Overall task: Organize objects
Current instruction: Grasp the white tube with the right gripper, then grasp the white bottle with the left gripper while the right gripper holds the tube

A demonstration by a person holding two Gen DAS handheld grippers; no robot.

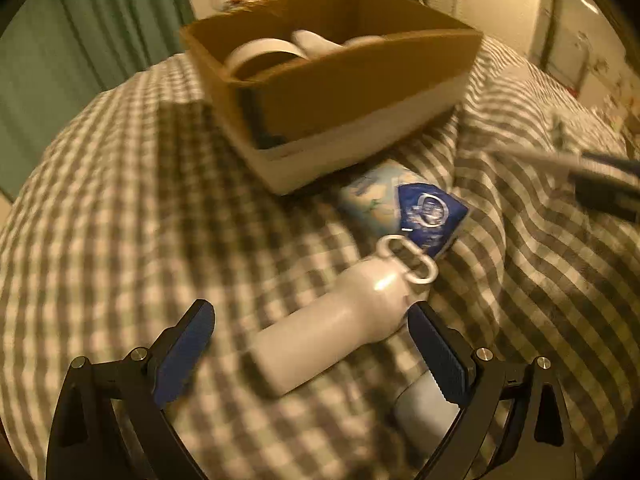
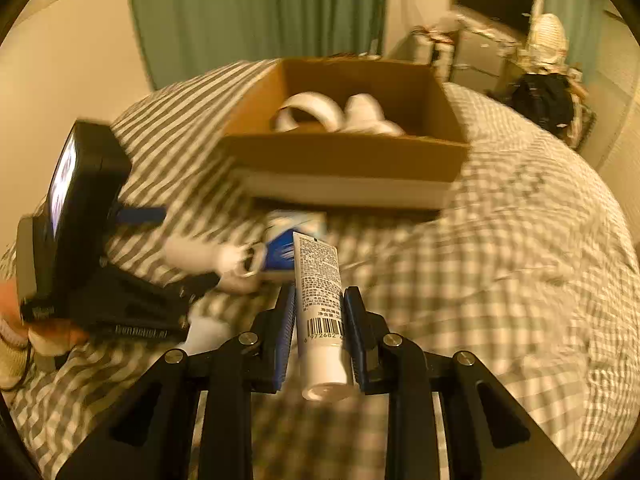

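A white bottle (image 1: 336, 320) with a loop cap lies on the checked bedcover, between the fingers of my open left gripper (image 1: 312, 344). A blue and white packet (image 1: 404, 204) lies just beyond it, in front of a cardboard box (image 1: 360, 92). The box holds a tape roll (image 1: 260, 54) and white items. My right gripper (image 2: 318, 320) is shut on a white tube (image 2: 320, 300) with a barcode, held above the bed in front of the box (image 2: 344, 156). The left gripper (image 2: 80, 240), the bottle (image 2: 208, 258) and the packet (image 2: 286, 240) show at left in the right wrist view.
The checked bedcover (image 1: 120, 220) spreads all around. Another white object (image 1: 420, 408) lies under my left gripper's right finger. Green curtains (image 2: 256, 12) hang behind the bed. A desk with clutter and a monitor (image 2: 496, 0) stands at back right.
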